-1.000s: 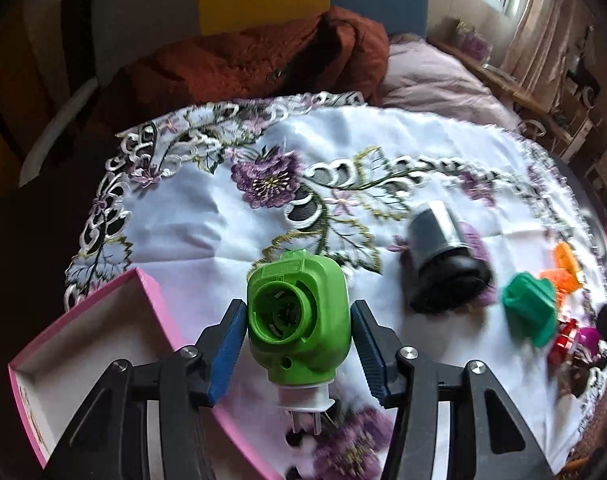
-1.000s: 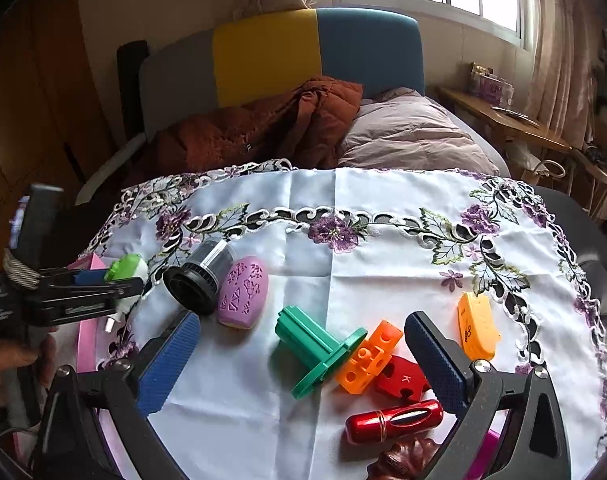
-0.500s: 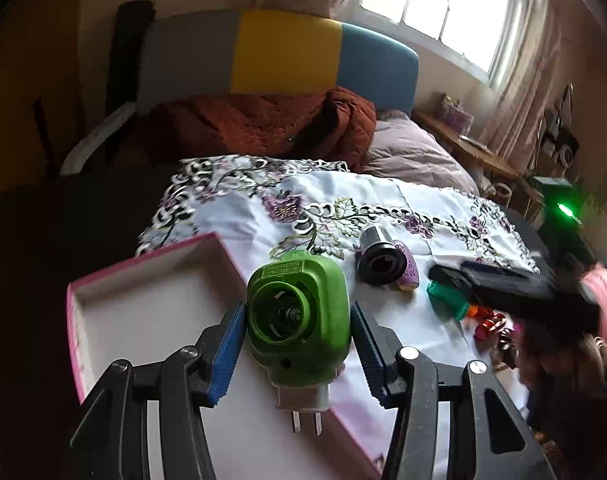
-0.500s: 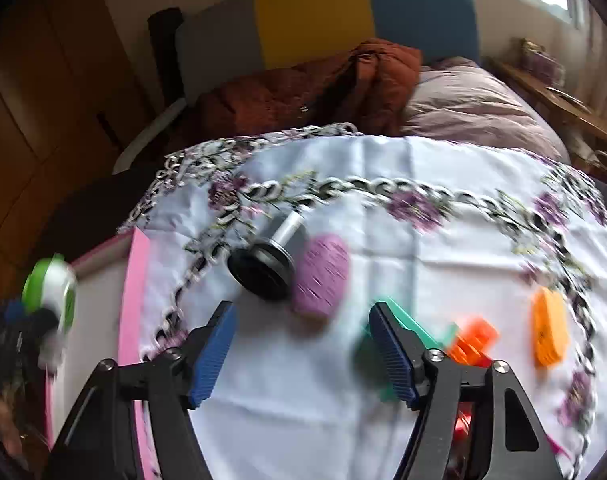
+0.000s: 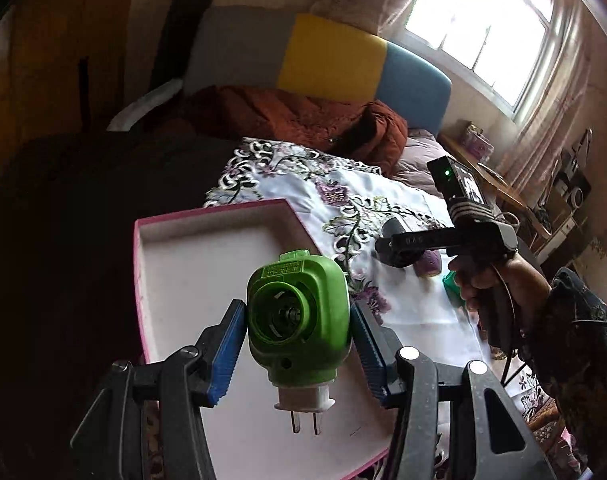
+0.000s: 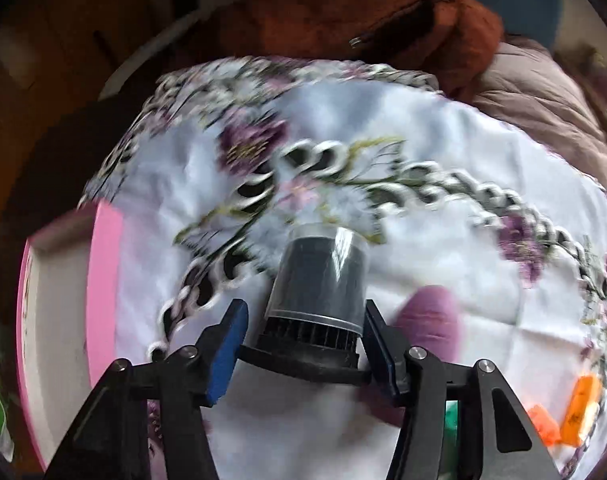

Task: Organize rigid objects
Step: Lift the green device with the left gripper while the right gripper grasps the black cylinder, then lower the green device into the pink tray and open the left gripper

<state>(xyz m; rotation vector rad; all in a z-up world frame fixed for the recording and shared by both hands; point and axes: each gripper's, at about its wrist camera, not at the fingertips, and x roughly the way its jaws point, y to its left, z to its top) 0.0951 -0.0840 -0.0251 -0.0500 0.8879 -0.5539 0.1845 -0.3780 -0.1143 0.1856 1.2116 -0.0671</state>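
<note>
Two grips are in play. Our left gripper has its blue pads clamped on the green plug-in device, white plug prongs hanging down, held above the pink-rimmed box. Our right gripper has just been closing its jaws around the dark canister lying on the embroidered tablecloth; the right pad looks to touch it, the left shows a gap, so no firm hold yet. We judge the step as stowing: lower and release the green device into the box, finish the squeeze, then lift the canister clear of the purple piece just beside it.
</note>
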